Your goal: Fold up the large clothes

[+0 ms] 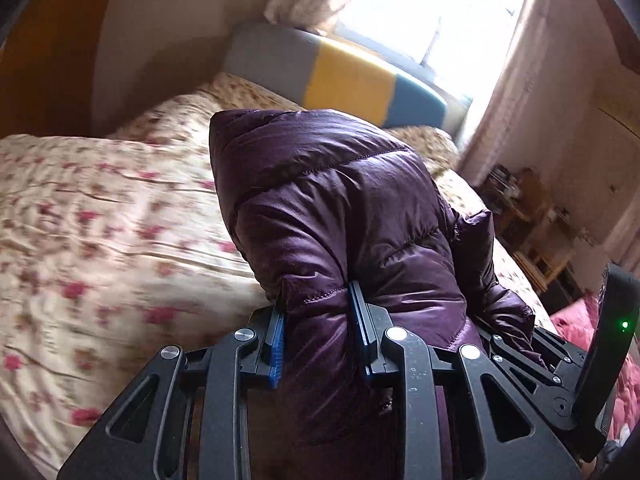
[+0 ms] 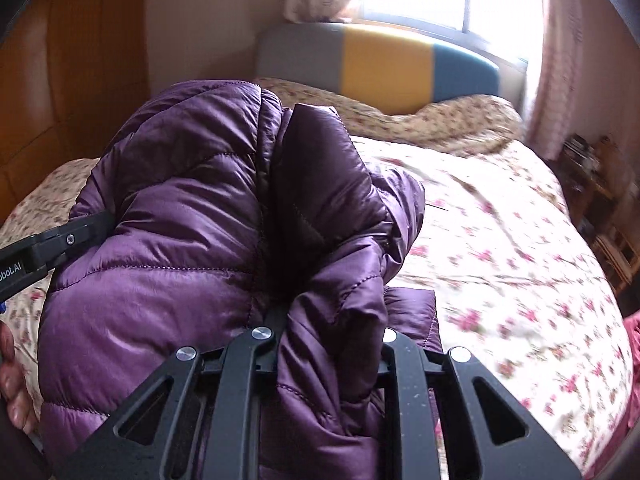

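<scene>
Both grippers, left (image 1: 318,320) and right (image 2: 332,340), have jaws clamped on the purple jacket (image 1: 332,208) bunched between them.

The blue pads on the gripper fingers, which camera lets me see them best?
The left wrist view. There both blue pads of the left gripper show clearly, pinching the purple puffer jacket. In the right wrist view the right gripper is buried in jacket folds, so its pads are hidden.
</scene>
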Demonstrator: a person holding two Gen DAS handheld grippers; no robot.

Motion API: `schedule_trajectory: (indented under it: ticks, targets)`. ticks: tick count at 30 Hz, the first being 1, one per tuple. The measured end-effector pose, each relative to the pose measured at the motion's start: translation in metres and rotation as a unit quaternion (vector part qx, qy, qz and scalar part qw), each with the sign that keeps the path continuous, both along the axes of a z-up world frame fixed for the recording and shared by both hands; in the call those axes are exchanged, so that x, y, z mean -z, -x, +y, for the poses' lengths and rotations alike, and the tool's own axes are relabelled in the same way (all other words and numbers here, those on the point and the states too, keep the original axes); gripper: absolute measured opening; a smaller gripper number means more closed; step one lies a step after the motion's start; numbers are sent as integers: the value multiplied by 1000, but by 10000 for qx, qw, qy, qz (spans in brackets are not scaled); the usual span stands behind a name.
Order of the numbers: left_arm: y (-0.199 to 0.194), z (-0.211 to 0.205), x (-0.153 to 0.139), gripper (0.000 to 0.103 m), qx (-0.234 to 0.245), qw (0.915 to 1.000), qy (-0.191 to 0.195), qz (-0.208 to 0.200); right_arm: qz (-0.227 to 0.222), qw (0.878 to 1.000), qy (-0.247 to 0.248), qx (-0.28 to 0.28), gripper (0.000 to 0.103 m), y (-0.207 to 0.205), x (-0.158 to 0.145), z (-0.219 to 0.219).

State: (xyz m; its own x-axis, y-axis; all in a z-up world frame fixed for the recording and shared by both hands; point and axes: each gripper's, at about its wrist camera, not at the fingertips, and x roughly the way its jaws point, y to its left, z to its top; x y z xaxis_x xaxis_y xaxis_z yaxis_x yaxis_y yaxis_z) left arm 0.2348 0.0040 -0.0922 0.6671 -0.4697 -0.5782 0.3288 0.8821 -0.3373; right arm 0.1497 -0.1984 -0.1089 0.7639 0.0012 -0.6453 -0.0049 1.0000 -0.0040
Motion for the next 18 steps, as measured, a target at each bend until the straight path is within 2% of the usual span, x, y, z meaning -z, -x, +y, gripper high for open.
schedule_trajectory:
  ticks: [7,10,14,18]
  targets:
    - [-11,74,-3,28,-675,9977,-76,19,-20,9979,-15,-643,16,-29,-3,76]
    - [-15,98,2,28,-957,9952,-139,117,78,9964,33,-848,16,-44,5,110]
    - [-21,113,30,28,-1218,9911,-273,464,184,9959,168,-871,17,-54,22,126]
    - [-22,108,46,34,-1404,9883,-342,481,298,9960,158,-828,18,-69,42,122]
